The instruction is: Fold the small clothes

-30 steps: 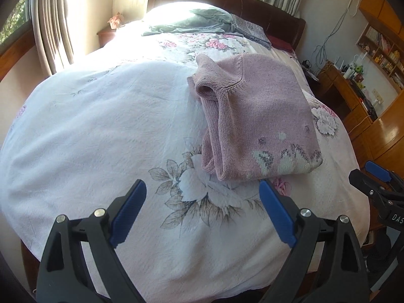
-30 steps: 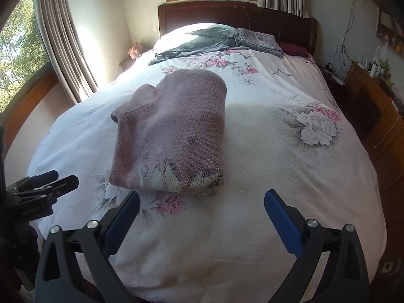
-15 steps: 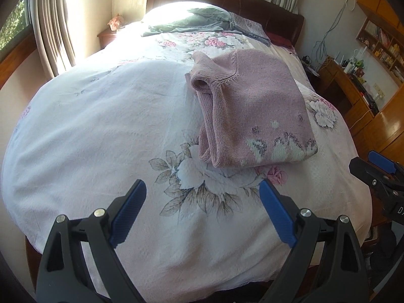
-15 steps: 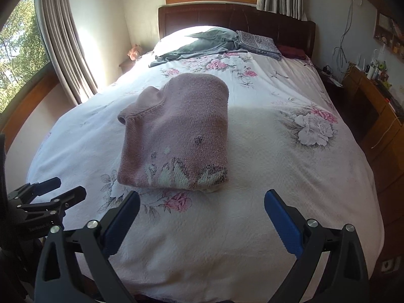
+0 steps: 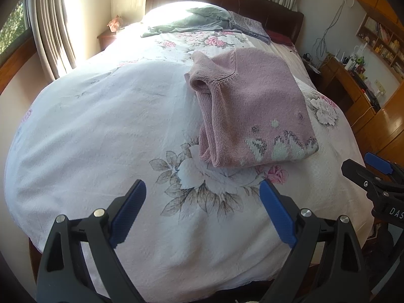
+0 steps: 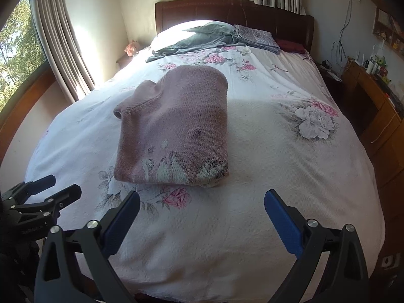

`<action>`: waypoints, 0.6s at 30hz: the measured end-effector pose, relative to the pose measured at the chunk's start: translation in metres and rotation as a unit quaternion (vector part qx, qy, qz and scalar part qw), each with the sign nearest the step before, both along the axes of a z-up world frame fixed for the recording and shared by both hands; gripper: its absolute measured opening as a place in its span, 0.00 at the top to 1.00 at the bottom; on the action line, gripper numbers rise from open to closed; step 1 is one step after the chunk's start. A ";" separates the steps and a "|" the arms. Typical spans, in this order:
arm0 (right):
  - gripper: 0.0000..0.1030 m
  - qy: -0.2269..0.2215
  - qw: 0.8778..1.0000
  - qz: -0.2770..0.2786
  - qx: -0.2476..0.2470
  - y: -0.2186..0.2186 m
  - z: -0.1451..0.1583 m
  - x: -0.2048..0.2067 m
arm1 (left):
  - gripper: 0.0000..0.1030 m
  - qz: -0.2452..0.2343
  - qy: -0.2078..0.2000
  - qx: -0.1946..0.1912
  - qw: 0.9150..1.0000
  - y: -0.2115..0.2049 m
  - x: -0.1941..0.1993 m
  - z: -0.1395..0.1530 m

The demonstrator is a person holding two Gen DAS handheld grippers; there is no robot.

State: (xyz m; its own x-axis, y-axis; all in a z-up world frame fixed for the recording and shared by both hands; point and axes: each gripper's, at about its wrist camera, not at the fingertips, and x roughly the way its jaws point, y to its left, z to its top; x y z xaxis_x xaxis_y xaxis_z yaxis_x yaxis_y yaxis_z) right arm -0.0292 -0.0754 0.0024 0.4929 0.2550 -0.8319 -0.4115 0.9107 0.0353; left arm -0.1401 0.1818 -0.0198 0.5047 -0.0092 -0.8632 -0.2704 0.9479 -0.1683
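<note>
A pink knitted sweater point(image 5: 252, 108) point(image 6: 176, 123) lies folded into a compact rectangle on the floral bedspread point(image 5: 101, 131) point(image 6: 277, 176), collar toward the headboard, patterned hem toward me. My left gripper point(image 5: 202, 202) hovers open above the bed's foot, short of the sweater, nothing between its blue pads. My right gripper point(image 6: 202, 212) is also open and empty, just in front of the hem. Each gripper shows at the edge of the other's view: the right one point(image 5: 373, 169), the left one point(image 6: 48, 189).
A grey garment point(image 6: 202, 38) and a folded patterned cloth point(image 6: 255, 36) lie by the dark headboard point(image 6: 227, 10). Curtains point(image 6: 63, 50) and a nightstand stand left of the bed. A wooden desk with clutter point(image 6: 373, 80) lines the right wall.
Both grippers have drawn back from the sweater toward the foot of the bed and risen a little; the sweater lies unmoved. Both stay open.
</note>
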 end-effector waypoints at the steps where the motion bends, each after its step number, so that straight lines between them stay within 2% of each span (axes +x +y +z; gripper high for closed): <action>1: 0.04 0.000 1.000 0.000 -0.001 0.000 -0.001 0.000 | 0.12 0.000 0.001 0.000 1.000 0.000 0.000 -0.001; 18: 0.04 0.013 1.000 -0.003 -0.002 -0.004 -0.009 0.007 | 0.12 0.000 0.013 -0.004 1.000 0.002 0.004 -0.009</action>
State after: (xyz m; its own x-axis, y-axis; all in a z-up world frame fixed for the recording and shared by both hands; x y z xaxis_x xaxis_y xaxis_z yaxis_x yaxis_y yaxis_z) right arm -0.0224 -0.0797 -0.0070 0.4732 0.2496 -0.8449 -0.4053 0.9132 0.0428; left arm -0.1357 0.1841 -0.0283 0.4815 -0.0155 -0.8763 -0.2747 0.9468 -0.1677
